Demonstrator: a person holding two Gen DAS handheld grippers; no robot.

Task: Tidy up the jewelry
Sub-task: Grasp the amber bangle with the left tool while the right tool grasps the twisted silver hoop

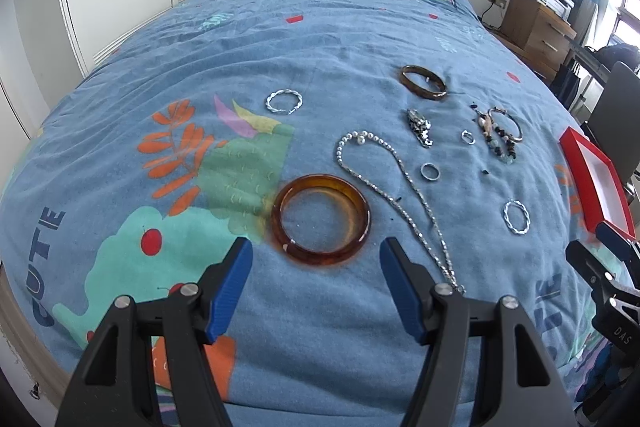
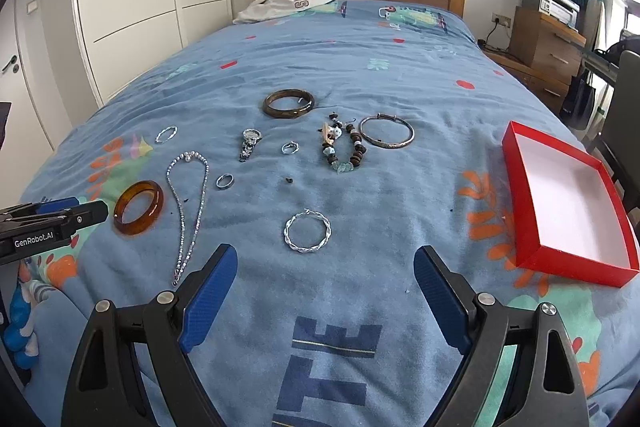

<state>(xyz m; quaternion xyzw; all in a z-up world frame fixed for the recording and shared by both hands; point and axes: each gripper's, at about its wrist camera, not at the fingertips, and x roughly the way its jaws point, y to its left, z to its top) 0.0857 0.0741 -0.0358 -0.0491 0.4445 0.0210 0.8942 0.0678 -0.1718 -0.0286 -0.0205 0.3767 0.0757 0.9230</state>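
2 open hand-held grippers, left [image 1: 316, 255] and right [image 2: 324, 263], above scattered jewelry [image 2: 307, 231]

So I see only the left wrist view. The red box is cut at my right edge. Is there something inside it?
Observer: No. In the right wrist view the whole red box shows, and its white inside holds nothing.
Operator: Near the beaded bracelet I see only part of a thin metal ring.
Observer: It is a full silver bangle, lying just right of the beaded bracelet.
Operator: And the right gripper, is it holding something?
Observer: The right gripper is open with nothing between its fingers; a twisted silver hoop lies on the bedspread just ahead of it.
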